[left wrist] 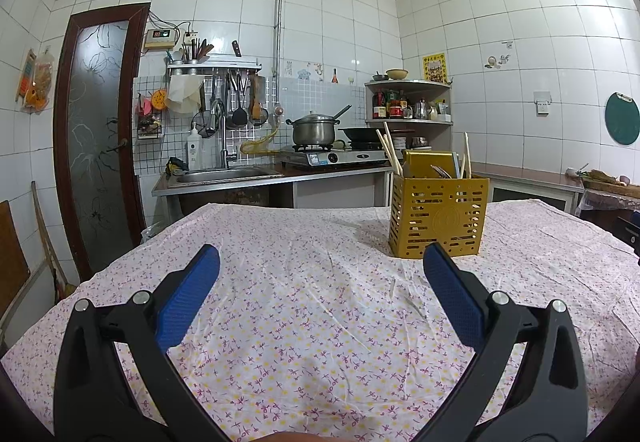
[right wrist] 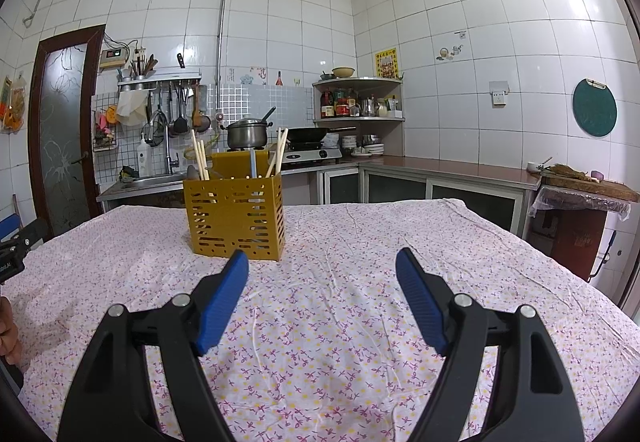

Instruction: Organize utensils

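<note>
From the left wrist camera, the left gripper [left wrist: 322, 262] hangs just above a table draped in a floral tablecloth [left wrist: 304, 322], its blue-padded jaws spread wide with nothing between them. The yellow utensil holder [left wrist: 438, 216] stands upright on the cloth beyond the right-hand finger, near the table's far edge. Wooden chopsticks [left wrist: 390, 154] lean out of its left side and more rise at its right; something metallic shows inside between them, probably spoon or fork ends, though it is too small to be sure. Behind the table run a sink [left wrist: 228, 174] and a stove carrying a steel pot [left wrist: 314, 128].

From the right wrist camera, the right gripper [right wrist: 322, 262] is likewise released, jaws wide apart over bare cloth, grasping nothing. The utensil holder [right wrist: 236, 216] sits ahead of the left-hand finger, apart from it, with chopsticks [right wrist: 200, 158] sticking up at both ends. At the left edge, part of the other gripper's black body and a bit of a hand [right wrist: 8, 334] show.
</note>
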